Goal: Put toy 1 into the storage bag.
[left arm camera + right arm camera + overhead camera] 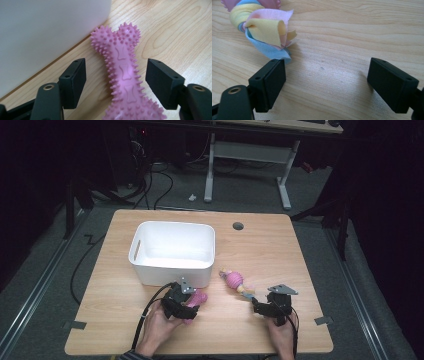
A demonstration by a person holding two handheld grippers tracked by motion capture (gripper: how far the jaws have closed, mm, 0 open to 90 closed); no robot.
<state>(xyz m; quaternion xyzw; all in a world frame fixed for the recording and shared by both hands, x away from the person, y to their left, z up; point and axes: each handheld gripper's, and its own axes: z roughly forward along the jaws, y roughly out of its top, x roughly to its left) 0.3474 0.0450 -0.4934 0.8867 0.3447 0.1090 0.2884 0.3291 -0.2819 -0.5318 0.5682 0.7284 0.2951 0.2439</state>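
Note:
A pink spiky rubber bone lies on the wooden table just in front of the white bin. My left gripper is open, one jaw on either side of the bone's middle, clear of its sides; in the high view the left gripper sits at the bone. A knotted cloth toy in pink, yellow and blue lies right of the bin. My right gripper is open over bare wood, its left jaw beside the toy's frayed end, and in the high view the right gripper is just below-right of the toy.
The bin's white wall stands close on the left of the bone. A round cable hole is in the table's far part. Bare wood spreads right of the toys. Cables trail from both grippers toward the near edge.

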